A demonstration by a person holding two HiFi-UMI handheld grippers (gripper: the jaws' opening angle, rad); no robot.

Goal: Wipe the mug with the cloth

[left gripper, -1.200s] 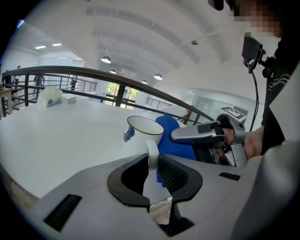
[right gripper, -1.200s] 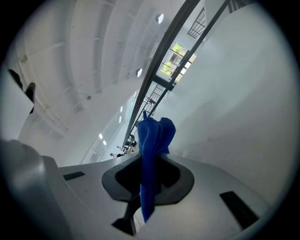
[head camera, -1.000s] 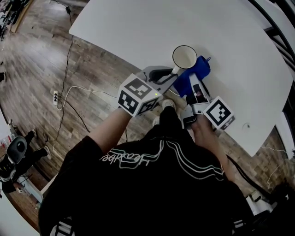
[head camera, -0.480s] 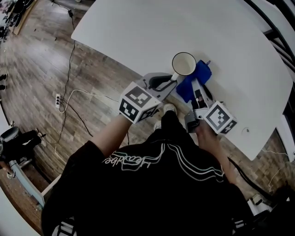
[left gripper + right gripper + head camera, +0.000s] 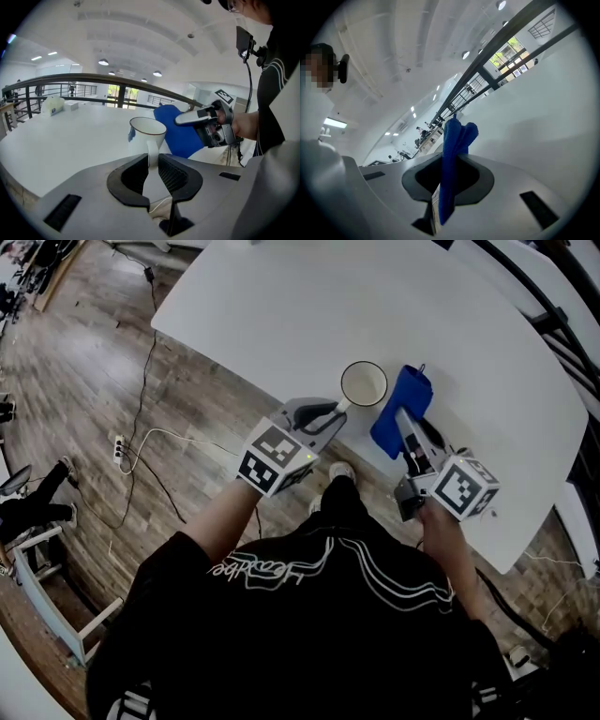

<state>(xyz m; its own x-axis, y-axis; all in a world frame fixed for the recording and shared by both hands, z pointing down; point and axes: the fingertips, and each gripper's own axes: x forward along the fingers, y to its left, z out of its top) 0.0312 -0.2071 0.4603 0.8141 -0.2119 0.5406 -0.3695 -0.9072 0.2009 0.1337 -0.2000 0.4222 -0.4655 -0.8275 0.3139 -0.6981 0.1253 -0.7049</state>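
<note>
The left gripper (image 5: 333, 410) had its fingers clamped on the white enamel mug (image 5: 364, 383) by its handle. The right gripper (image 5: 404, 418) had its fingers pinching the blue cloth (image 5: 412, 390) at mid-frame.

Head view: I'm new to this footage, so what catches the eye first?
A bright blue cloth, clamped in the right gripper, stands out against the white table, just right of a white mug with a dark rim. The left gripper grips that mug's handle near the table's front edge.

Glossy mug (image 5: 364, 383), fuzzy blue cloth (image 5: 405, 404), smooth matt table (image 5: 281, 306), wood-plank floor (image 5: 94, 362).
</note>
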